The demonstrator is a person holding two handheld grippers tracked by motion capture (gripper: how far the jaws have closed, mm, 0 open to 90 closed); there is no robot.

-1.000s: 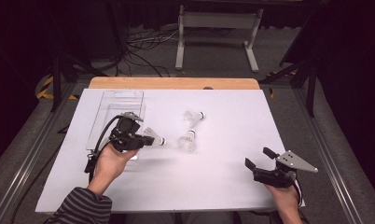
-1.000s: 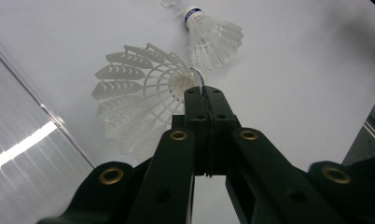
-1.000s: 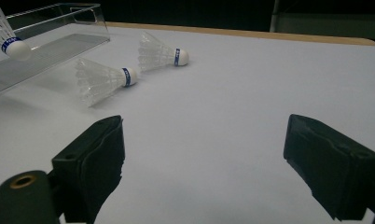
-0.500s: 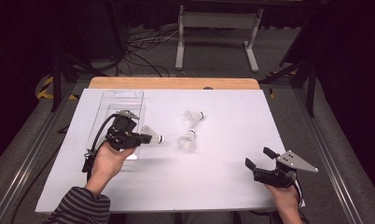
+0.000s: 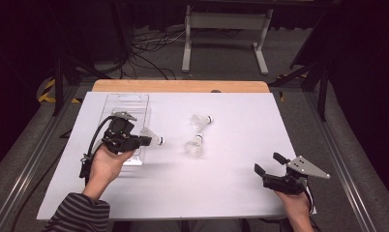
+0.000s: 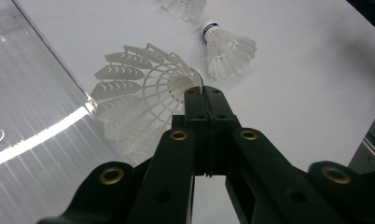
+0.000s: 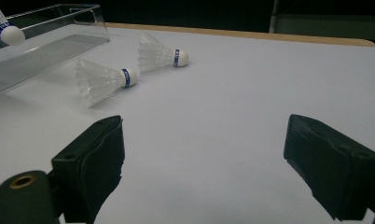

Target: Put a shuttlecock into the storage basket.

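1. Your left gripper (image 5: 143,140) is pinching a white plastic shuttlecock (image 5: 153,137) by its cork end, at the right edge of the clear plastic rectangular tray (image 5: 127,101) on the left side of the white table sheet (image 5: 231,183).
2. The left gripper view shows what the high view cannot: the jaws are pressed tight on the cork, and the open ribbed skirt (image 6: 129,98) fans away from you beside the tray's clear wall (image 6: 50,51).
3. Your right gripper (image 5: 271,169) sits near the right front corner, well apart from everything, and the right gripper view shows its jaws spread wide over bare sheet.
4. Two more white shuttlecocks with blue bands lie loose mid-table: the far one (image 5: 201,121) and the nearer one (image 5: 194,145), just beside each other.
5. From the right gripper view, both point their corks right, the nearer one (image 7: 101,79) lying between your right gripper and the tray (image 7: 45,56).
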